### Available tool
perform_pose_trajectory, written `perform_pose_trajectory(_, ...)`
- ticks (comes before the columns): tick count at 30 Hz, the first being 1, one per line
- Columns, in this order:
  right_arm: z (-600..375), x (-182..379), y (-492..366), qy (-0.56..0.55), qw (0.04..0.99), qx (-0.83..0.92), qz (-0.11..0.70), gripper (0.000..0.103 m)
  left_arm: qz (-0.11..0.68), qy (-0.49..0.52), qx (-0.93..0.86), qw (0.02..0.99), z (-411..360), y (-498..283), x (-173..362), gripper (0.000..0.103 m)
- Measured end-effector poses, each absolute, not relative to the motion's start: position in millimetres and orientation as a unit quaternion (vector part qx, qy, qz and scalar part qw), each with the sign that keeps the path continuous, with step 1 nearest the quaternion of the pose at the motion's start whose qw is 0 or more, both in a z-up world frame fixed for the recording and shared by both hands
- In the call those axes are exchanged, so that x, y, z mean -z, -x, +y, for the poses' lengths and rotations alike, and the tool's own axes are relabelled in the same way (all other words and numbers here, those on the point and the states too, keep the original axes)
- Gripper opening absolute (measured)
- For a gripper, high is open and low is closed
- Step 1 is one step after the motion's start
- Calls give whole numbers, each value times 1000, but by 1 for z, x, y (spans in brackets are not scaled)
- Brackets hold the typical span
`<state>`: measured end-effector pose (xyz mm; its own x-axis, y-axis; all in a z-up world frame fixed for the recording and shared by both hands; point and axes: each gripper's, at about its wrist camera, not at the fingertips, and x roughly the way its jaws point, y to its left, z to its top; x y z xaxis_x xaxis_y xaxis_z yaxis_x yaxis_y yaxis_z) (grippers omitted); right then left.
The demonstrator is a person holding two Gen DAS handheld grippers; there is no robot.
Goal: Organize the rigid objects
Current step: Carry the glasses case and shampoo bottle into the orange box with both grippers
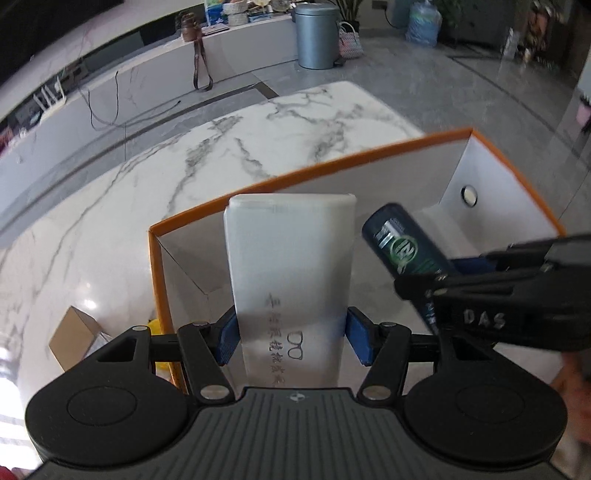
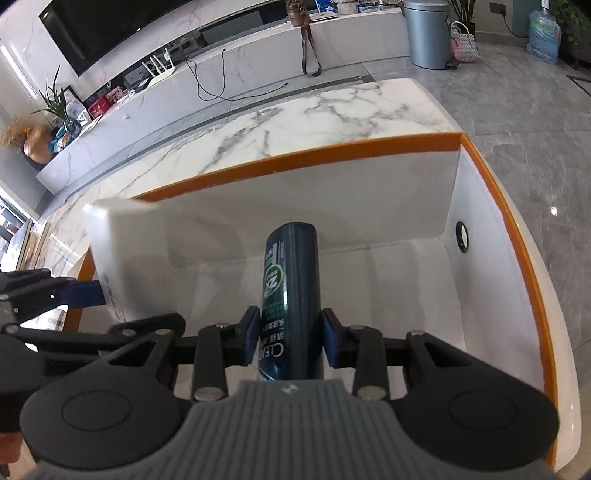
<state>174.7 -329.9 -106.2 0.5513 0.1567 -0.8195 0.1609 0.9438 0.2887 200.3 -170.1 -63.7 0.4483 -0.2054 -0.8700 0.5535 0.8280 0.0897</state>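
My left gripper [image 1: 291, 341] is shut on a flat white box [image 1: 290, 266] with grey printed characters and a glasses drawing. It holds the box over the open orange-rimmed white box [image 1: 332, 162]. My right gripper [image 2: 290, 341] is shut on a dark blue-green bottle [image 2: 290, 295] and holds it inside the orange-rimmed box [image 2: 332, 146], pointing at its far wall. The bottle [image 1: 400, 243] and the right gripper [image 1: 450, 275] also show at the right of the left wrist view. The white box [image 2: 122, 236] and the left gripper's blue pad [image 2: 85, 293] show at the left of the right wrist view.
The orange-rimmed box sits on a white marble table [image 1: 240, 147]. A small brown cardboard box [image 1: 74, 338] lies on the table at the left, with something yellow [image 1: 155, 326] beside the orange box. A grey bin [image 1: 317, 35] stands on the floor beyond.
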Motion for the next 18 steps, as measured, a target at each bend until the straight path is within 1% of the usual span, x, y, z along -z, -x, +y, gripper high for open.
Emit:
perform_pose_trajectory(6,-328,115,-176,-170,862,0,478,35,459,-212,213,836,-174,-199,69,69)
perform_pose_trajectory(14,-328,118,-181,-166,861,-2,482,35,453,-217,203,841,-173,-202,73,70)
perform_pose_trajectory(18,-326,118,-182,-161,860,-3,483,35,451,-217,199,842,-169,-202,73,74)
